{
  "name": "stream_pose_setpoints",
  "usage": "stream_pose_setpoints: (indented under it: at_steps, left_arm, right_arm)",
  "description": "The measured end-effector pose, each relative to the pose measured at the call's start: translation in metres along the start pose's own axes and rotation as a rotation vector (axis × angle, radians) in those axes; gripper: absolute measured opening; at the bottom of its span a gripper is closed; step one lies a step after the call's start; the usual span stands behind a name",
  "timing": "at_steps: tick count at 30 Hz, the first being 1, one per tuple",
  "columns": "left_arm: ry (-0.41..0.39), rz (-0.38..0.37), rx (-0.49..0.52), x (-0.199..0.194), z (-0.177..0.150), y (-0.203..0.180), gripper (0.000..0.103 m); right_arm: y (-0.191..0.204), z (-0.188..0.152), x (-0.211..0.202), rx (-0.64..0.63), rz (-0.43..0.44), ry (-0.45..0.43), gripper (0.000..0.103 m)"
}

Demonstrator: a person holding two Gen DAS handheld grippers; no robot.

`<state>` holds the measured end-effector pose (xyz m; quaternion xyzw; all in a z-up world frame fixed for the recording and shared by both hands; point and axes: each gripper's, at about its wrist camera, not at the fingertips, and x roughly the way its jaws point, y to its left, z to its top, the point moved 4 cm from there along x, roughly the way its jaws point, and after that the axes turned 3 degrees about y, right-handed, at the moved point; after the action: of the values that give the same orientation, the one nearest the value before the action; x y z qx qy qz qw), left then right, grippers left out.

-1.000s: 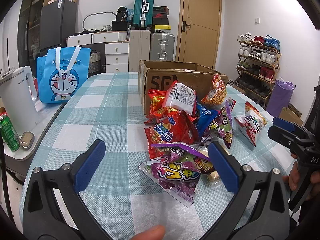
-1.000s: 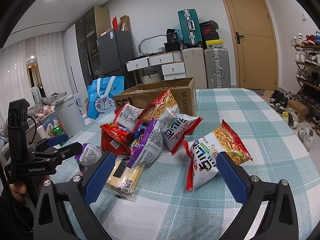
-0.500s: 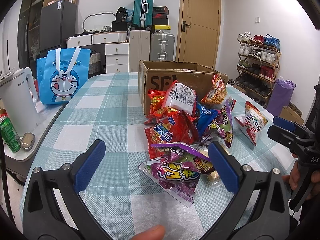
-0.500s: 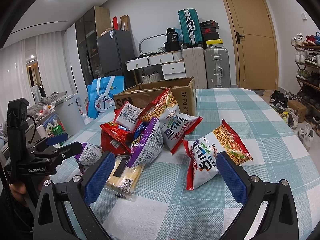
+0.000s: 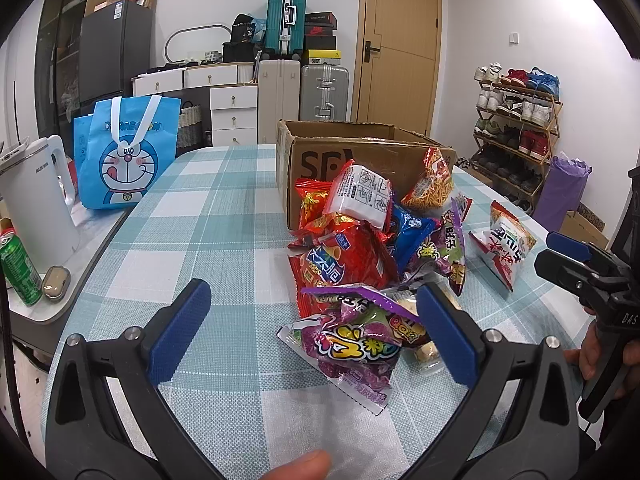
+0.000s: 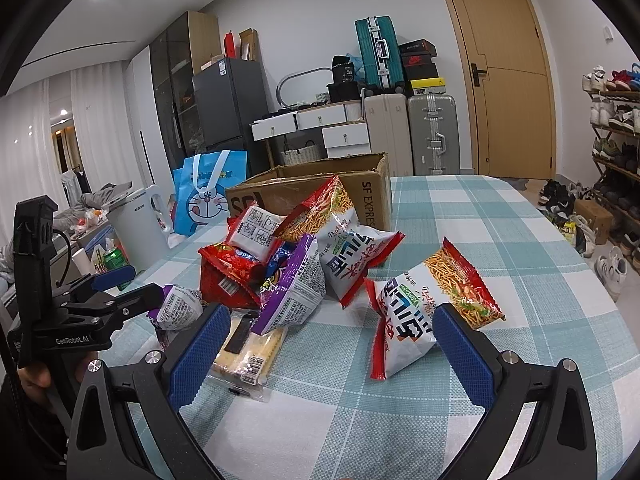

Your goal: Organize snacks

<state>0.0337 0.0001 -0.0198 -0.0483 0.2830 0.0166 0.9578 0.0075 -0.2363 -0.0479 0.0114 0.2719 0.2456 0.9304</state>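
Observation:
A pile of snack bags [image 5: 372, 248] lies on the checked tablecloth in front of an open cardboard box [image 5: 360, 152]. My left gripper [image 5: 314, 332] is open and empty, with a purple candy bag [image 5: 356, 344] lying between its fingers on the table. My right gripper [image 6: 332, 354] is open and empty; a white and red noodle snack bag [image 6: 420, 312] stands just beyond its right finger and a flat yellow packet [image 6: 250, 352] lies by its left finger. The box also shows in the right wrist view [image 6: 320, 196].
A blue Doraemon bag [image 5: 124, 152] stands at the table's far left. A white kettle [image 5: 36, 200] and a green can [image 5: 18, 268] stand on a side counter left of the table. Suitcases, drawers and a shoe rack [image 5: 516, 128] line the room behind.

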Motion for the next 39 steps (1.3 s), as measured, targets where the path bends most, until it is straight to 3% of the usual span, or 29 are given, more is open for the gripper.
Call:
stream_pose_setpoints:
  at_steps: [19, 25, 34, 39]
  left_arm:
    - [0.034, -0.013, -0.002, 0.002, -0.007, 0.007, 0.102]
    - [0.063, -0.037, 0.009, 0.004, -0.006, 0.001, 0.102]
    - [0.085, -0.123, 0.033, 0.004, -0.008, -0.008, 0.102]
    - [0.097, -0.088, 0.083, 0.008, -0.011, -0.017, 0.102]
  right_arm:
    - [-0.018, 0.006, 0.009, 0.06, -0.022, 0.066, 0.103]
    - [-0.033, 0.008, 0.011, 0.104, -0.074, 0.095, 0.103]
    - [-0.062, 0.002, 0.029, 0.207, -0.153, 0.198, 0.103]
    - [-0.072, 0.003, 0.044, 0.239, -0.15, 0.247, 0.103]
